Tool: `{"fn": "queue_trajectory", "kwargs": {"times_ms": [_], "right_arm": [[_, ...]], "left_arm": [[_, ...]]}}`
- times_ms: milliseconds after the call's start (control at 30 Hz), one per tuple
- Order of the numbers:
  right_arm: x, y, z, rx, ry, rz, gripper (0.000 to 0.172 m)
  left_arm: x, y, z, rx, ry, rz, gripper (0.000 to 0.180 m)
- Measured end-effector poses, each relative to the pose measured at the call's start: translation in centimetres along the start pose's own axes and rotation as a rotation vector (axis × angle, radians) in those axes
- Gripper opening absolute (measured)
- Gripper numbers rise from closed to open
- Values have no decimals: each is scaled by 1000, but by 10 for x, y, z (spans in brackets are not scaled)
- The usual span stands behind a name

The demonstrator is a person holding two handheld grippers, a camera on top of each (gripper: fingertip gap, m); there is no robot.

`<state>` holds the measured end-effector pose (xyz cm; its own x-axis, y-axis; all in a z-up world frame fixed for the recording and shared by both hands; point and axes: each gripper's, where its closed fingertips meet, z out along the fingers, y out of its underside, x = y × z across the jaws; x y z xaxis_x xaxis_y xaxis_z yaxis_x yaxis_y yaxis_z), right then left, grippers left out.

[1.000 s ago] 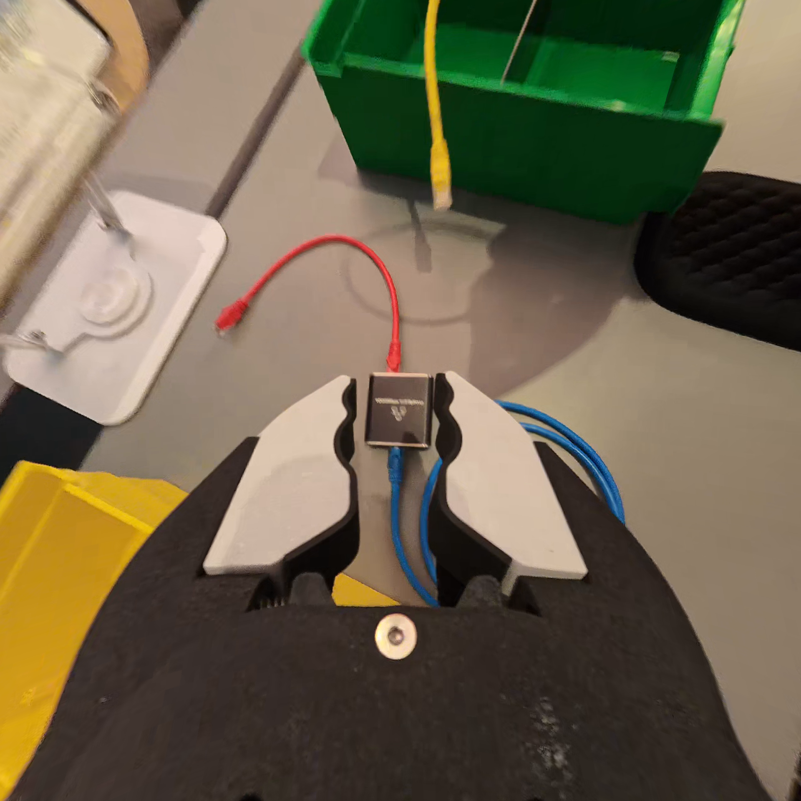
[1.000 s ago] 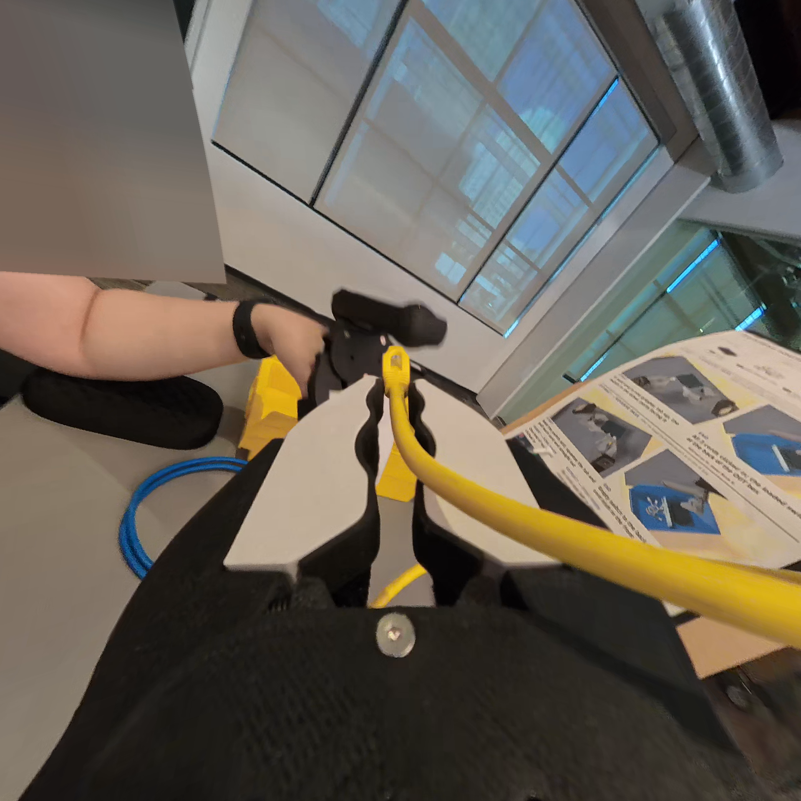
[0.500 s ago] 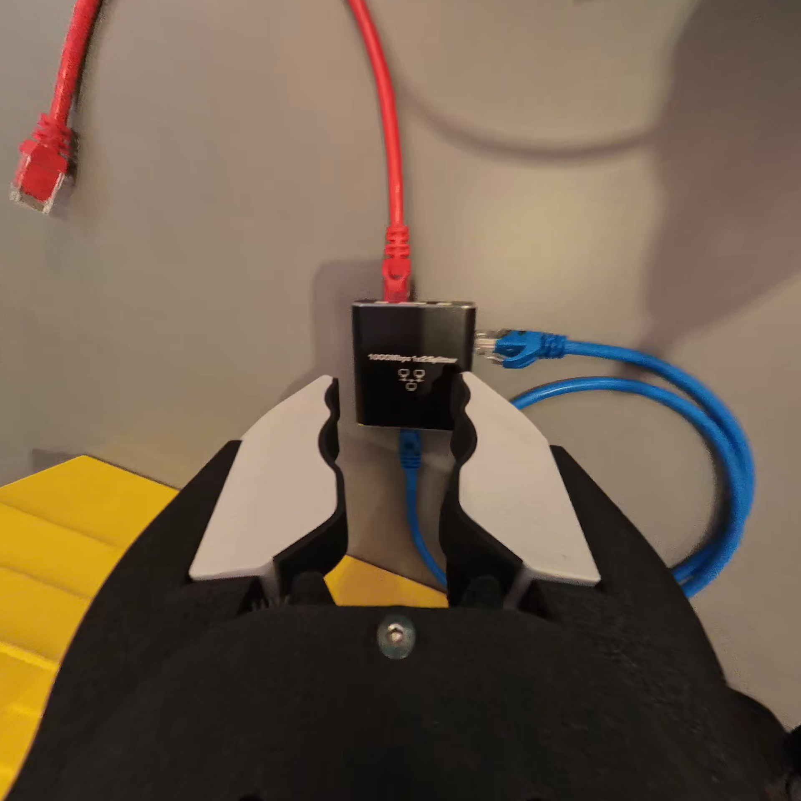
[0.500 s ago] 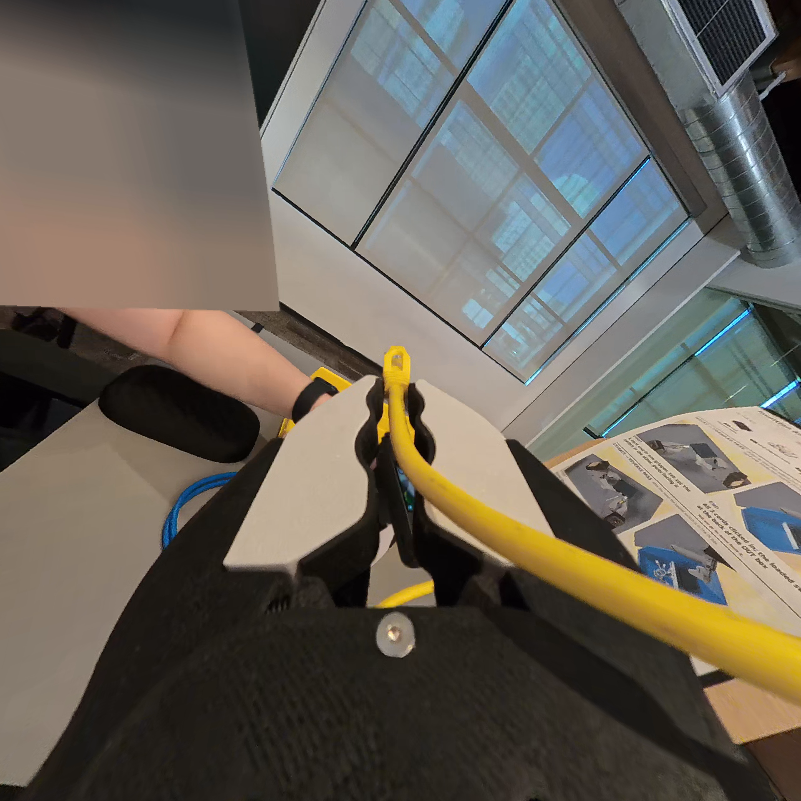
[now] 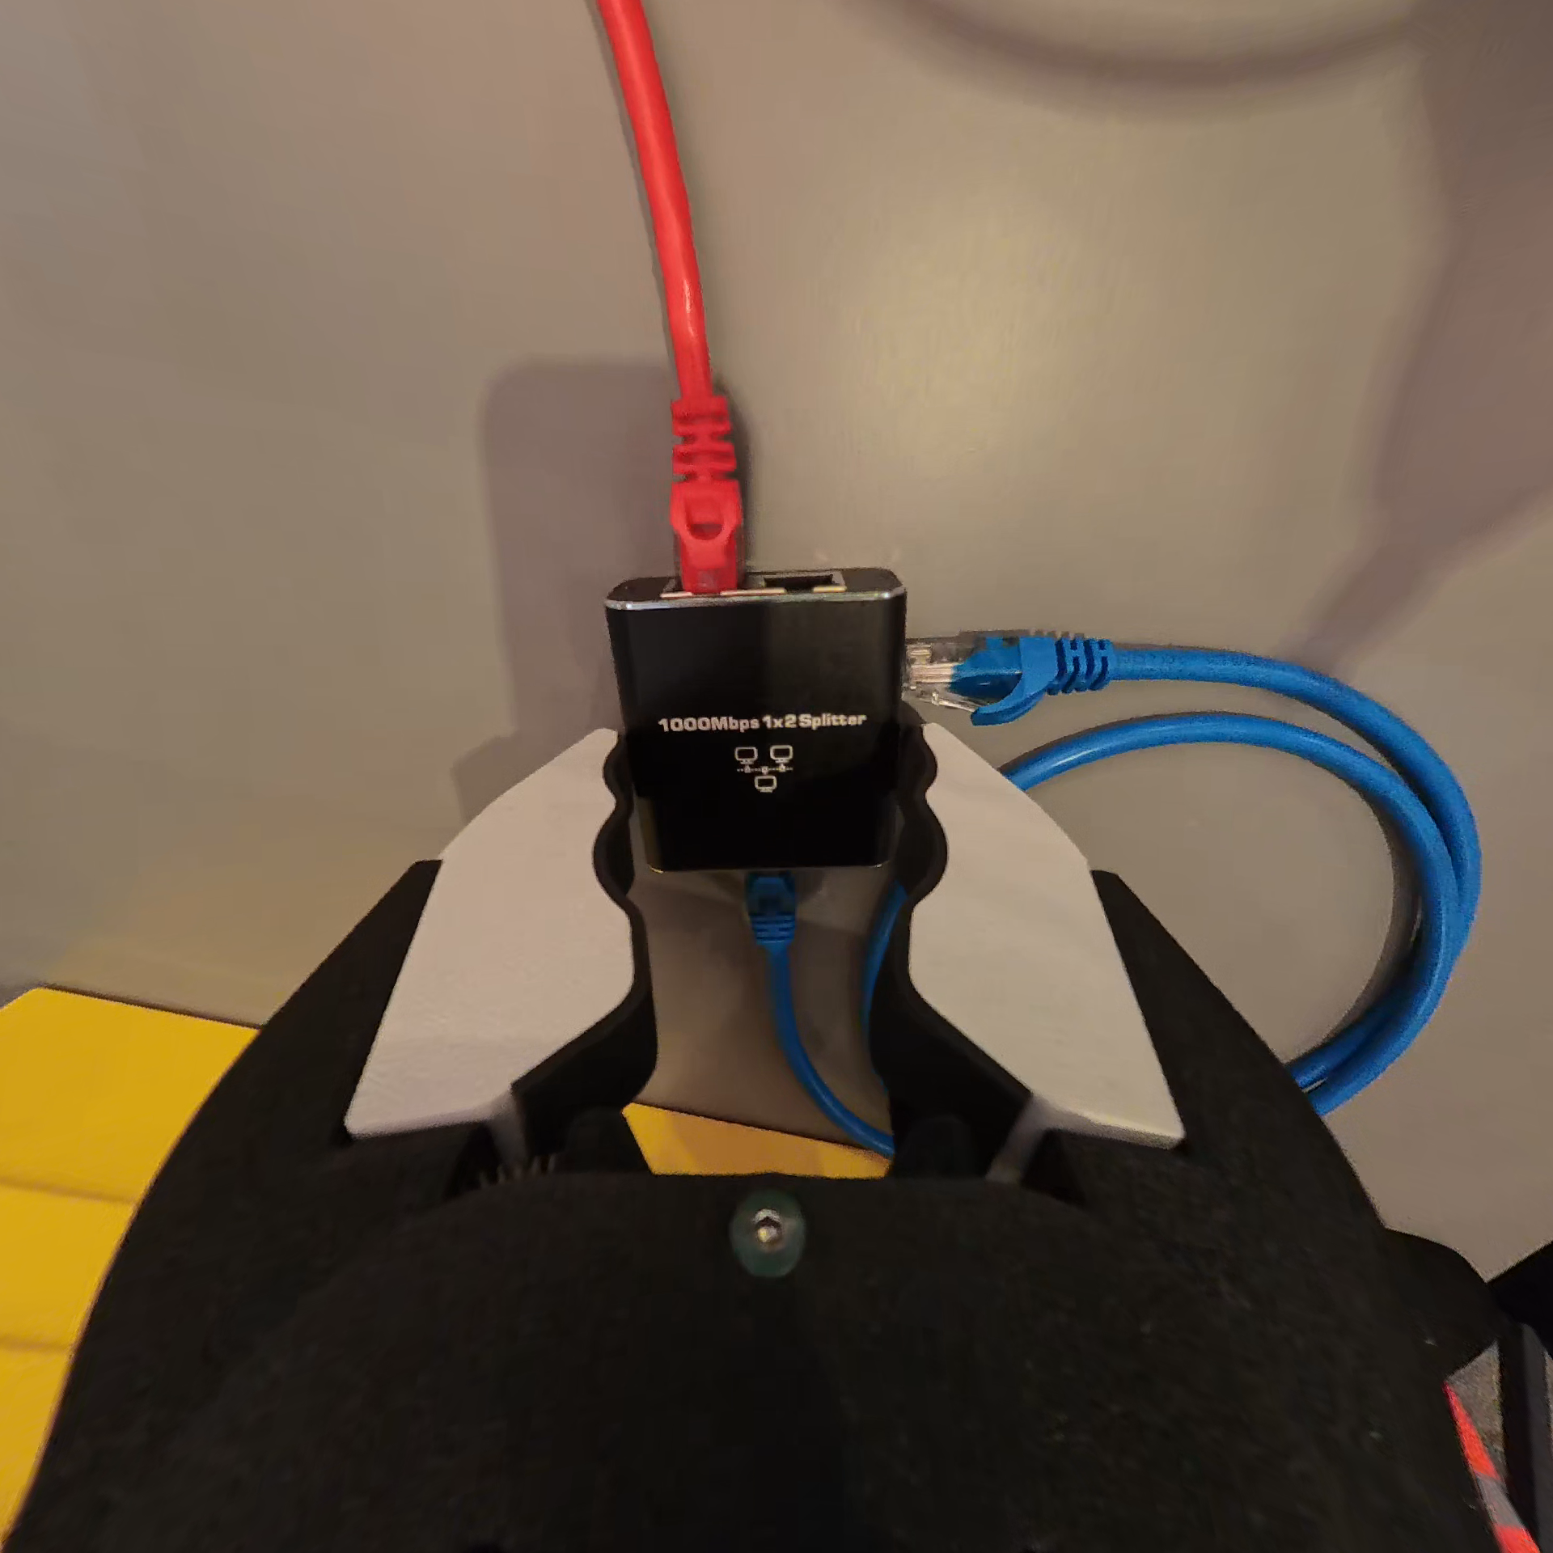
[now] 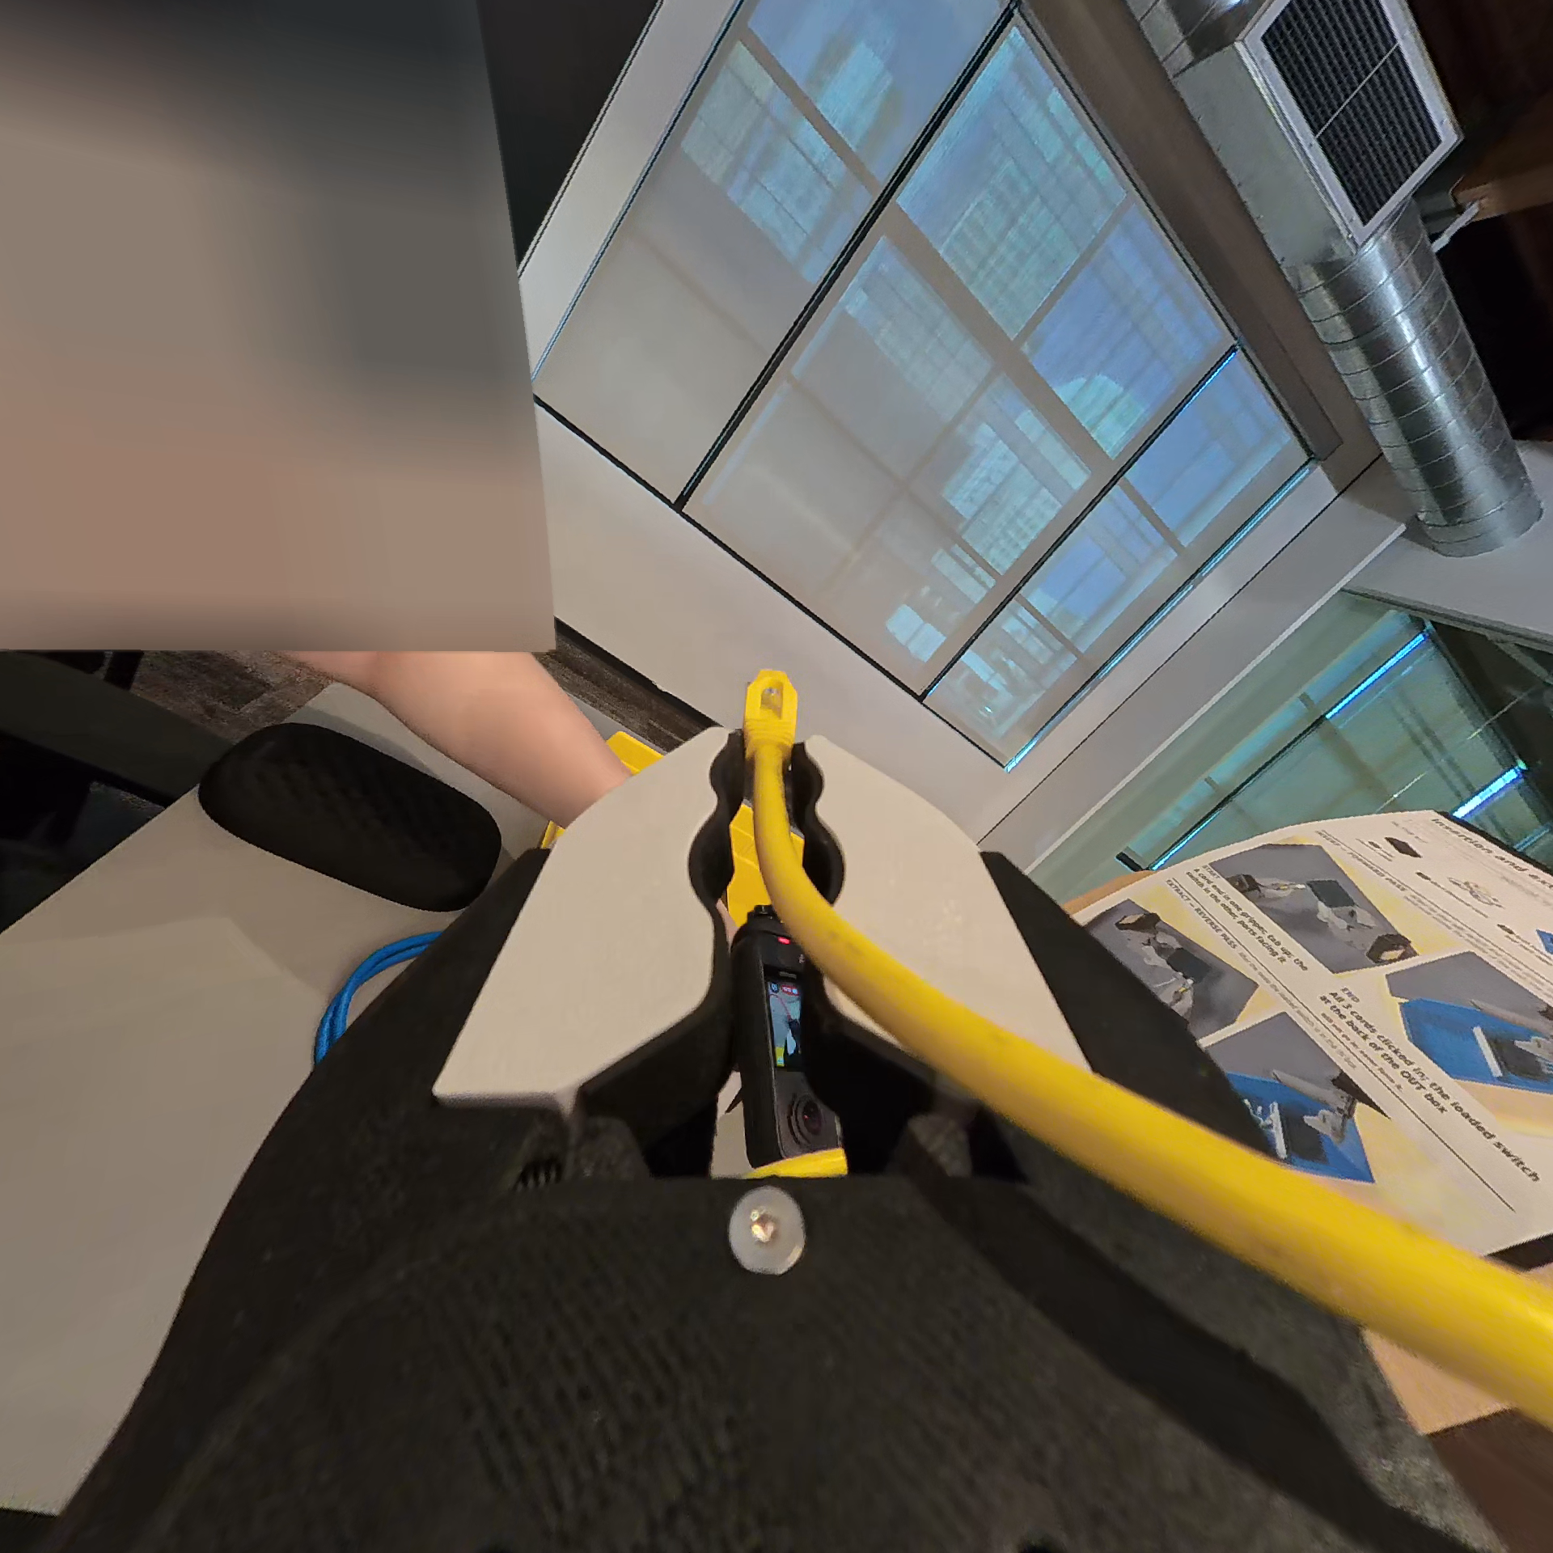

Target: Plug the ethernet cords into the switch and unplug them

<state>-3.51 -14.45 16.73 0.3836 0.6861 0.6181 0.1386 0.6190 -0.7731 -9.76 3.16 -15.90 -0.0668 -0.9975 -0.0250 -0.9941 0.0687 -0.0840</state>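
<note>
Left tongs (image 5: 763,760) are set apart astride the black switch (image 5: 756,714) on the worktop (image 5: 252,420), its free port (image 5: 794,580) facing away, while right tongs (image 6: 769,744) are clamped on the yellow cord (image 6: 777,849), plug (image 6: 769,702) forward.

The left gripper (image 5: 763,739) has moved in, fingers spread wider, now apparently straddling the switch (image 5: 756,714).

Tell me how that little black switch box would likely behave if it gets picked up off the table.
The switch looks rigid and small, so probably light. Its glossy casing might slip. The plugged-in red cord and blue cord would likely drag along.
</note>
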Motion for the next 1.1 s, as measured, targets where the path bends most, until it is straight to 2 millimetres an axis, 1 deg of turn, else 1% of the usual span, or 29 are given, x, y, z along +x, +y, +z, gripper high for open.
{"fn": "queue_trajectory", "kwargs": {"times_ms": [333,467,533,600,700,767,933,1000,1100], "right_arm": [[-4,10,12,-43,-29,7,12],[-5,14,14,-61,-38,9,12],[-4,16,14,-64,-37,13,12],[-2,18,12,-63,-32,22,11],[2,23,9,-65,-24,42,11],[4,26,8,-72,-16,51,11],[6,37,12,-88,-24,104,11],[9,48,17,-118,-19,154,11],[9,72,28,-178,-34,231,11]], "left_arm": [[1,0,1,-16,18,-19,60],[0,-1,0,42,6,-27,60],[1,-1,-4,69,20,-33,60],[1,-4,-13,112,30,-44,60],[-3,-14,-34,212,18,-49,60],[-1,-22,-52,299,44,-63,60],[5,-36,-112,529,50,-27,60],[9,-39,-137,631,68,-8,60],[12,-38,-164,776,72,3,60]]}}
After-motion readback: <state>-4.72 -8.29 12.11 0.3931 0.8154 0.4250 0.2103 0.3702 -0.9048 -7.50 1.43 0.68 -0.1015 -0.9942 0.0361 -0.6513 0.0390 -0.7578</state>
